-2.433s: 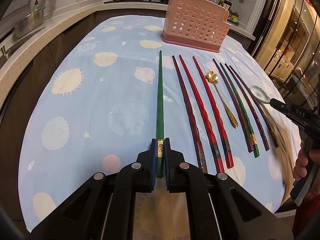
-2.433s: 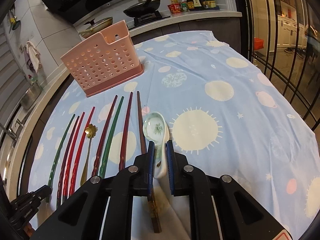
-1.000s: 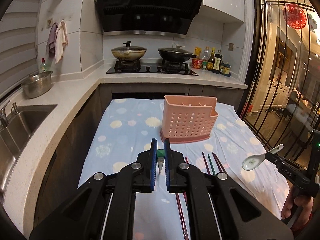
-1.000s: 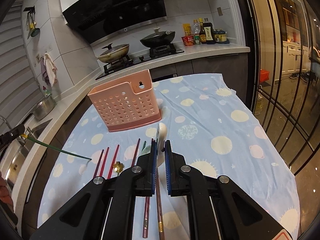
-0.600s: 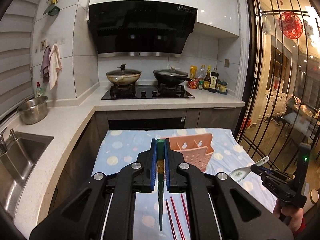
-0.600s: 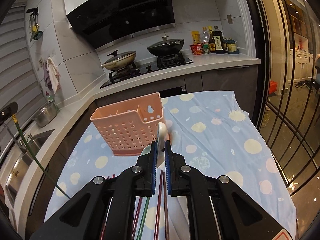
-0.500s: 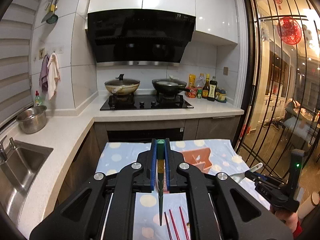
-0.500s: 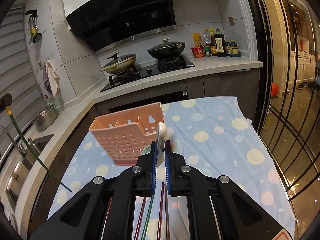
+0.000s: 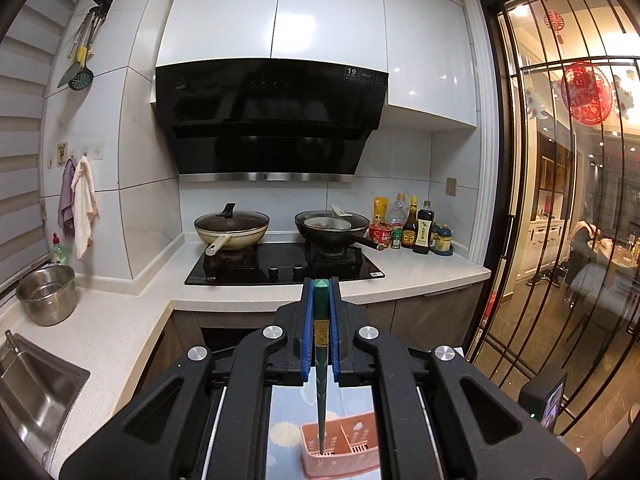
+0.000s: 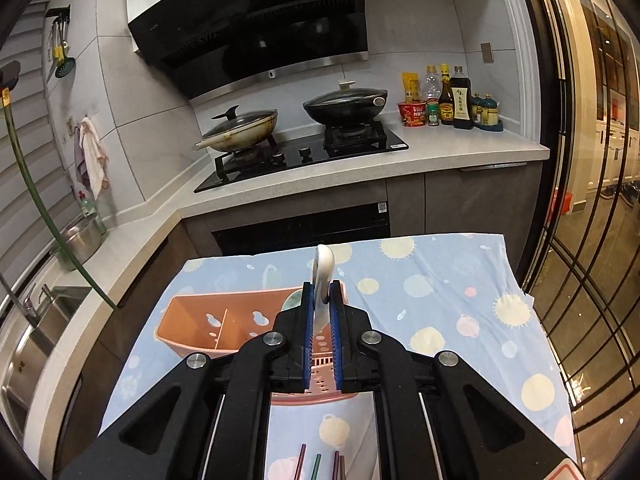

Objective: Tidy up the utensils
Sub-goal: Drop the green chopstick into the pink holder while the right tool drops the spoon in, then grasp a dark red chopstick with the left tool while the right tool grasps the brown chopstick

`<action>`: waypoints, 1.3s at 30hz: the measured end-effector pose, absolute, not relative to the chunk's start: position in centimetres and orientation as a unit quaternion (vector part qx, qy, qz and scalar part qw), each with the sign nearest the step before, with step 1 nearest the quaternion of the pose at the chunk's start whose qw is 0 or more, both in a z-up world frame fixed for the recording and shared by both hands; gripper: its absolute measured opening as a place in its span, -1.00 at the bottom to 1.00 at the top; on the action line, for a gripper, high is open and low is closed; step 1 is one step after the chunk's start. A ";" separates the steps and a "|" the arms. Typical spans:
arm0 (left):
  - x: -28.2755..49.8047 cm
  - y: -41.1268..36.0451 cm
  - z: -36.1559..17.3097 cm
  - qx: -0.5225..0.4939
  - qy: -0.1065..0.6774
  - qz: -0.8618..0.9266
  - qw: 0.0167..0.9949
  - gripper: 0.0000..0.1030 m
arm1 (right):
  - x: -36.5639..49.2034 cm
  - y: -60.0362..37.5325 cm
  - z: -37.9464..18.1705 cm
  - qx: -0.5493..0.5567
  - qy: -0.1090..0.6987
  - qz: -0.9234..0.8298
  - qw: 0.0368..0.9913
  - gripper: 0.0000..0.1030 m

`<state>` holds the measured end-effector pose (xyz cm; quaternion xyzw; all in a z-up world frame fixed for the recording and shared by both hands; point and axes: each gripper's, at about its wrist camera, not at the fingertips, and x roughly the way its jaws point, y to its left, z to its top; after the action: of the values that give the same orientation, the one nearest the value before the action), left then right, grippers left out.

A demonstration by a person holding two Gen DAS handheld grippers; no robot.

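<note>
Two grippers: both loaded, both raised above the pink utensil basket point(image 10: 208, 326).
Left gripper point(image 9: 321, 328): jaws clamped on the top end of the green chopstick point(image 9: 321, 392); the stick hangs nearly vertical, with its tip over or just inside the left compartment of the basket point(image 9: 340, 454). Whether the tip touches the basket floor cannot be determined.
Right gripper point(image 10: 320, 332): jaws clamped on the handle of the white ceramic spoon point(image 10: 322, 276); the spoon is above the right part of the basket. Its bowl is mostly hidden behind the jaws.
Basket: stands on the blue patterned tablecloth point(image 10: 440, 300), with an inner divider visible.
Remaining utensils: chopstick ends point(image 10: 318, 466) lie on the cloth on the near side of the basket.
Risk 1: a long stick gripped at one end can pivot in the jaws; the tip may catch on the basket divider or rim.
Risk 2: release with the tip too high can let the stick bounce or tip out of the basket.
Risk 3: the glazed spoon handle looks slick; a slip means a drop onto the basket.
Risk 4: both tools converge on one basket; contact between them can tilt the light basket.
</note>
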<state>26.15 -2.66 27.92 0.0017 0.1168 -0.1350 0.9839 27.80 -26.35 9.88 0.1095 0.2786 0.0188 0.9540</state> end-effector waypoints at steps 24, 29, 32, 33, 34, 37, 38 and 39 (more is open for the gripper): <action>28.5 -2.3 17.1 -0.002 0.232 -0.113 0.966 -0.08 | 25.2 -25.8 6.3 0.102 0.293 0.004 0.951 -0.24; 24.8 -1.0 15.5 0.001 0.236 -0.105 0.966 0.22 | 20.7 -26.0 5.8 0.114 0.297 0.007 0.948 -0.18; 22.6 -0.2 14.1 0.002 0.247 -0.101 0.964 0.26 | 17.8 -26.0 5.0 0.121 0.305 0.007 0.945 -0.17; 21.8 0.0 13.4 0.004 0.253 -0.098 0.962 0.27 | 16.9 -25.9 4.7 0.121 0.308 0.006 0.944 -0.17; 21.0 0.2 12.6 0.007 0.261 -0.095 0.961 0.30 | 16.0 -25.9 4.4 0.122 0.310 0.006 0.943 -0.16; 18.7 0.8 10.3 0.012 0.284 -0.089 0.955 0.38 | 13.2 -25.9 3.3 0.123 0.318 0.004 0.940 -0.16; 17.8 0.9 9.5 0.013 0.293 -0.089 0.952 0.39 | 12.3 -25.9 3.0 0.124 0.322 0.003 0.939 -0.16; 17.1 1.1 8.7 0.014 0.301 -0.087 0.950 0.39 | 11.5 -25.9 2.5 0.125 0.326 0.002 0.937 -0.16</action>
<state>17.07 1.06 8.69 0.0142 0.3005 -0.0873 0.9497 11.51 -25.88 2.55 0.1245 0.3258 0.0022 0.9372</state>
